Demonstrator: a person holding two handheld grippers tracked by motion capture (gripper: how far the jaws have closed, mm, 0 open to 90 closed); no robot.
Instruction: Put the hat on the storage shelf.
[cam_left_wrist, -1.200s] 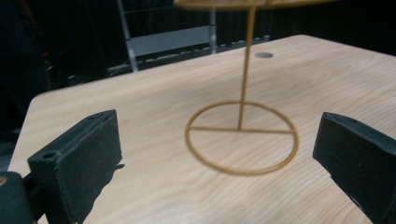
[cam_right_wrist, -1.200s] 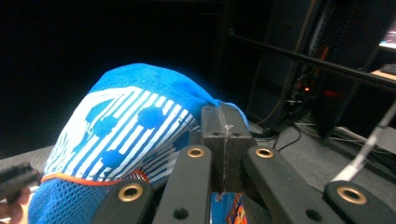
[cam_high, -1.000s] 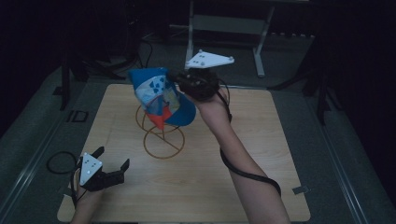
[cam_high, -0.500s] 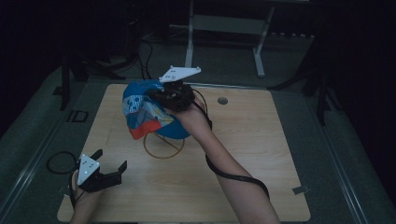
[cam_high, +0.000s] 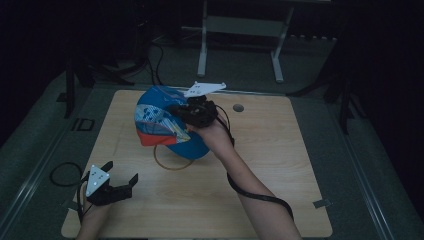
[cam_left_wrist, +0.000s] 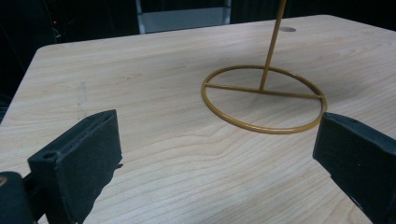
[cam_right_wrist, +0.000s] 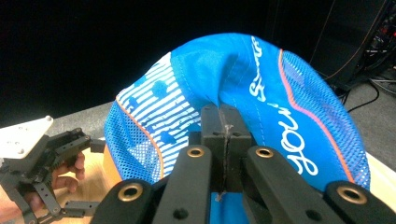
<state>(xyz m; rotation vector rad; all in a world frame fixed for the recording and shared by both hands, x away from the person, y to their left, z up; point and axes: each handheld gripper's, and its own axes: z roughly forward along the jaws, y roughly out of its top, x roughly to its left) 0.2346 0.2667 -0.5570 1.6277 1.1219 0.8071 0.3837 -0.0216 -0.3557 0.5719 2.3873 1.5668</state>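
A blue cap (cam_high: 160, 125) with white striped and red panels hangs over a gold wire stand, whose ring base (cam_high: 170, 162) shows beneath it on the wooden table (cam_high: 280, 165). My right gripper (cam_high: 177, 112) is shut on a fold of the cap's cloth; in the right gripper view the jaws (cam_right_wrist: 225, 126) pinch the cap (cam_right_wrist: 261, 93) near its crown. My left gripper (cam_high: 121, 172) rests open near the table's front left corner. In the left gripper view its jaws (cam_left_wrist: 219, 154) stand wide apart with nothing between them, facing the ring base (cam_left_wrist: 264, 100) and upright rod (cam_left_wrist: 273, 42).
A round hole (cam_high: 238, 107) sits in the table near its far edge. A metal frame (cam_high: 240, 30) stands on the floor behind the table. A black cable loop (cam_high: 62, 175) lies off the table's left edge.
My right gripper has carried the cap left and down over the stand, so the stand's upper wires are now hidden. The left gripper has stayed in place.
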